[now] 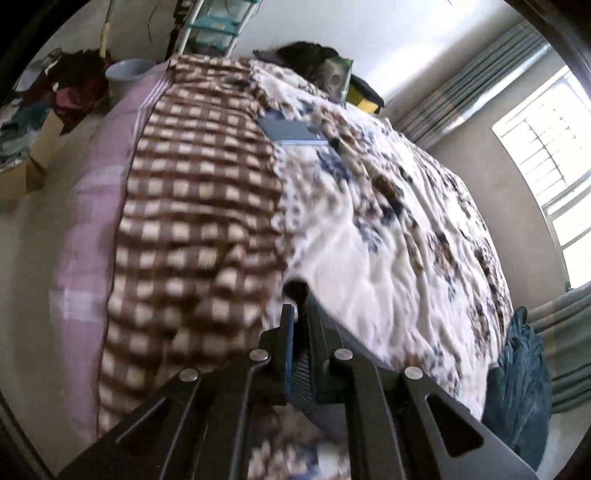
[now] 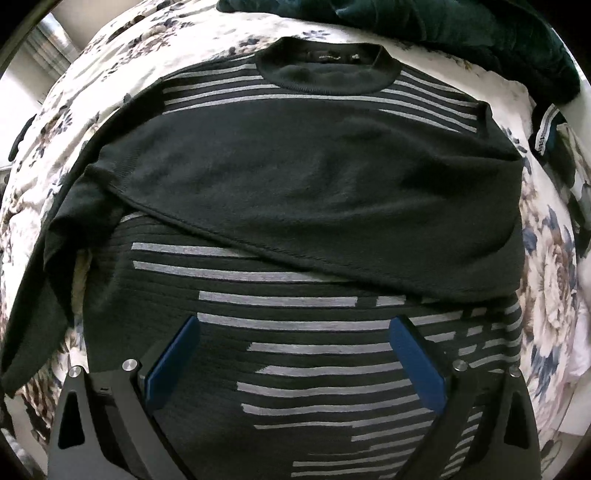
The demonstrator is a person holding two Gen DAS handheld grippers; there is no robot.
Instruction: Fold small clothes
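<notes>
A black sweater [image 2: 295, 177] with grey stripes lies face up on the floral bedspread [image 2: 550, 266], collar at the far side. One sleeve is folded across its chest. My right gripper [image 2: 295, 325] hangs open straight above the striped lower half, with nothing between its blue pads [image 2: 417, 362]. In the left wrist view my left gripper [image 1: 297, 308] is shut, and a strip of dark ribbed sweater fabric [image 1: 295, 290] is pinched between its fingers and pokes out past the tips. It is lifted above the bed.
A brown checked blanket [image 1: 192, 206] covers the bed's left part beside the floral bedspread [image 1: 388, 229]. A flat grey-blue slab [image 1: 293, 131] lies on the bed farther off. A teal garment [image 1: 517, 387] hangs at the right edge, and a dark green one [image 2: 443, 26] lies beyond the collar.
</notes>
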